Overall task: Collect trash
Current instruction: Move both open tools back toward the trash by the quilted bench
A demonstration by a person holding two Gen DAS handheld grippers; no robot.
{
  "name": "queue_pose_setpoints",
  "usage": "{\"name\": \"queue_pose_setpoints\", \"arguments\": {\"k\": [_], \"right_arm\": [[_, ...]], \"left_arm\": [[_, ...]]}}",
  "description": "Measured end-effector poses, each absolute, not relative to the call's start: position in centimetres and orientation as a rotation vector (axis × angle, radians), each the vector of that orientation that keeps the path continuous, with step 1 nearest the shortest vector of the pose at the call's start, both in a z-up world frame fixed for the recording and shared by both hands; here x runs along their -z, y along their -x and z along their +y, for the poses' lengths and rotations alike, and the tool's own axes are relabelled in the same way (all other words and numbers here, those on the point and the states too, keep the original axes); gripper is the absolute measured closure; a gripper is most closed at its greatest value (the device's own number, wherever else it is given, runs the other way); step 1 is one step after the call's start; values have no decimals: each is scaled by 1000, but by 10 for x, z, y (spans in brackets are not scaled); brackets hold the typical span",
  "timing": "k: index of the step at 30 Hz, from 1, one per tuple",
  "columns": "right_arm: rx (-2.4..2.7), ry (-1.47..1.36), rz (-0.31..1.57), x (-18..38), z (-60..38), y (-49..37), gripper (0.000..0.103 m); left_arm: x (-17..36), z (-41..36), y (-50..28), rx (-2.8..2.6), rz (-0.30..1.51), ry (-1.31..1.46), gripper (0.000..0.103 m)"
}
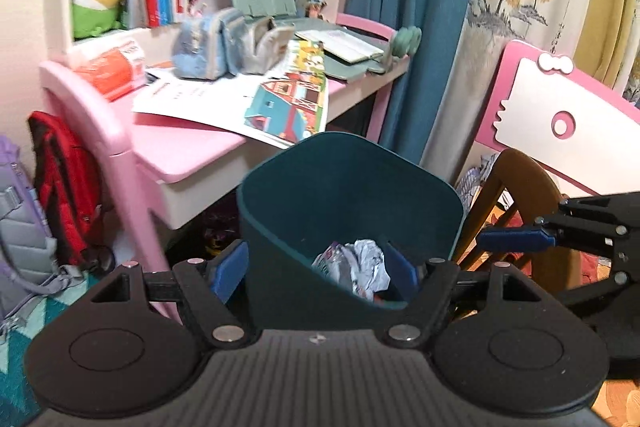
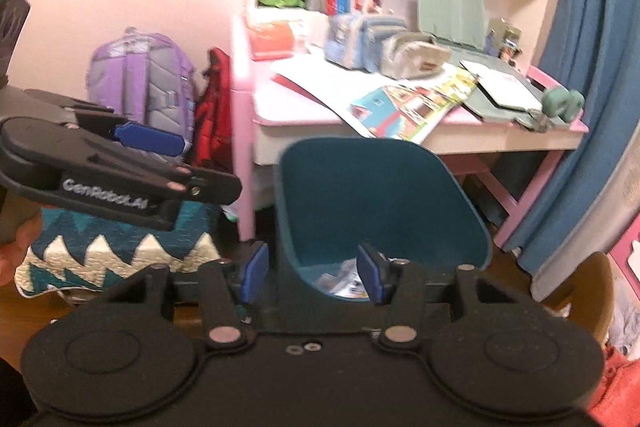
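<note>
A dark teal trash bin [image 1: 352,187] stands on the floor in front of the pink desk; it also shows in the right wrist view [image 2: 380,187]. Crumpled paper and wrappers [image 1: 360,267] lie inside it, also seen in the right wrist view [image 2: 344,281]. My left gripper [image 1: 316,269] is open, its blue pads straddling the bin's near wall, one outside, one inside. My right gripper [image 2: 314,271] is open the same way over the bin's near left rim. Each gripper also appears from the side in the other view: the right one [image 1: 516,239], the left one [image 2: 152,139].
The pink desk [image 1: 180,151] carries papers, a picture book [image 1: 292,107], pencil cases [image 1: 216,43] and an orange pack [image 1: 112,67]. A red jacket [image 1: 64,179] and purple backpack [image 2: 140,79] sit left. A pink chair [image 1: 560,107] stands right; a zigzag quilt [image 2: 120,247] lies below left.
</note>
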State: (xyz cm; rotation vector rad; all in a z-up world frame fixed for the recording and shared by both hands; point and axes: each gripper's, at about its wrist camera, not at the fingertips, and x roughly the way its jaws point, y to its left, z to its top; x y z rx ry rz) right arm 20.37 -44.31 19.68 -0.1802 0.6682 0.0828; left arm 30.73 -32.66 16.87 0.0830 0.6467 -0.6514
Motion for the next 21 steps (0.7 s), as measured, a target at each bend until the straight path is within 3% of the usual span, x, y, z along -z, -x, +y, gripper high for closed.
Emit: {"name": "queue_pose_setpoints", "arguments": {"k": [8,10,21], "right_arm": [[-241,186,641,-191,-381,-180,54],[-277,201,641,-187,-363,-177,52],[-541,197,676,-140,-260,-175,47]], "left_arm": [[-176,-249,-259,588,605,-48,28],[-175,-226,-248,563,601,-32,24],[-142,-98,-200,393,596,65,22]]}}
